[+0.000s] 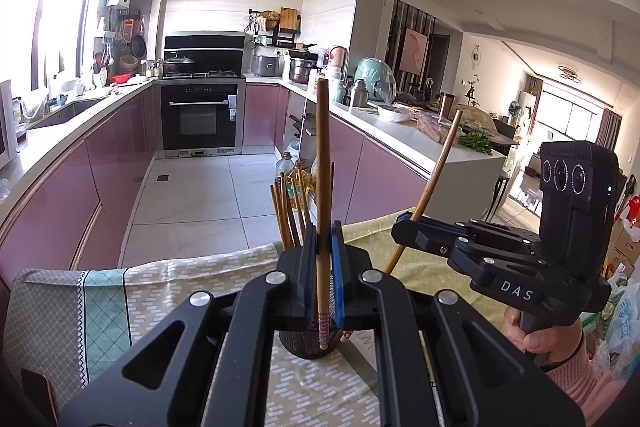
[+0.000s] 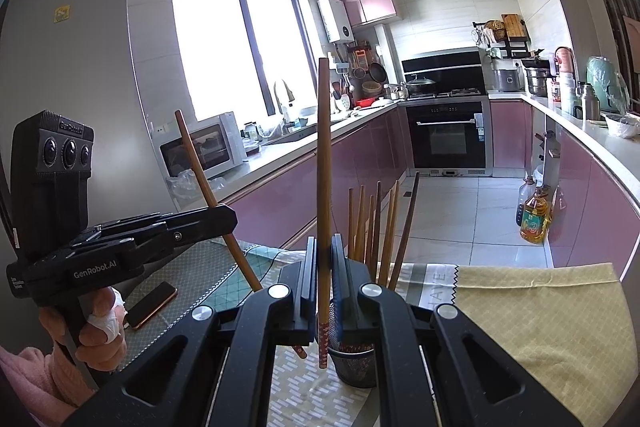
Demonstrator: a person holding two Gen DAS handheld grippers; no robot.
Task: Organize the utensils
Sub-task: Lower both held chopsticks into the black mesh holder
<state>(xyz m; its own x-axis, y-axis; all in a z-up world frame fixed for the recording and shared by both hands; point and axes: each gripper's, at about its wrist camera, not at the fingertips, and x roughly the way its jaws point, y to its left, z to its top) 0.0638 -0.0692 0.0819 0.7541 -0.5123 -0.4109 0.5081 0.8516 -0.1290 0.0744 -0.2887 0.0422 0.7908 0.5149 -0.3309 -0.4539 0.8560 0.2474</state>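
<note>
Each hand holds one chopstick. The left gripper (image 1: 323, 247) has its jaws squeezed tight on the left chopstick (image 1: 322, 163). The right gripper (image 2: 323, 259) has its jaws squeezed tight on the right chopstick (image 2: 323, 167).

Both sticks hang over the table, just above a black mesh cup (image 2: 356, 363). The cup stands on a patterned cloth (image 2: 540, 315). More chopsticks (image 2: 372, 227) already stand in the cup.

What could go wrong? The cup's mouth is small and partly full. A stick could hit the rim or bump the other sticks and miss the cup. The cup looks light, so a hard push might tip it over. Both sticks are near each other too, so they could knock together if both go down at once. And if the jaws let go too early, a stick could bounce out and roll off the table.

Which way do they point? In the left wrist view, the left chopstick stands nearly straight, long way from 6 o'clock up to 12 o'clock. Its red patterned end is at the bottom, by the cup. In that same view the right chopstick leans, with its top toward 1 o'clock. In the right wrist view, the right chopstick stands straight from 6 to 12, patterned end down, and the left one leans toward 11 o'clock.
</note>
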